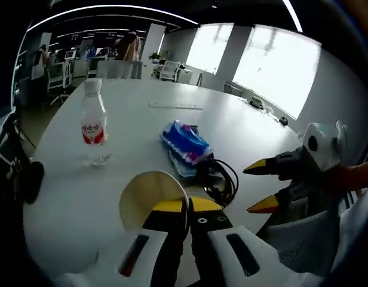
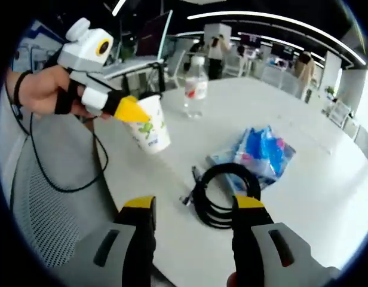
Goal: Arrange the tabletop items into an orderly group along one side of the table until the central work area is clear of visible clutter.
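Note:
My left gripper (image 1: 187, 206) is shut on the rim of a paper cup (image 1: 149, 194), whose open mouth faces the camera. The right gripper view shows that left gripper (image 2: 130, 109) holding the white printed cup (image 2: 153, 130) tilted above the table's near edge. On the white table (image 1: 70, 197) stand a water bottle (image 1: 93, 122) with a red label, a blue plastic packet (image 1: 185, 143) and a coiled black cable (image 1: 223, 179). My right gripper (image 2: 195, 206) is open just before the cable (image 2: 223, 194), with the packet (image 2: 261, 149) and the bottle (image 2: 196, 86) beyond. It also appears open (image 1: 261, 186) at the right.
A grey mesh chair (image 2: 46, 197) stands at the table's near edge under the left hand. A flat white strip (image 1: 175, 106) lies far across the table. A laptop (image 2: 145, 45) sits at the far end. Office chairs (image 1: 55, 78) and people stand beyond.

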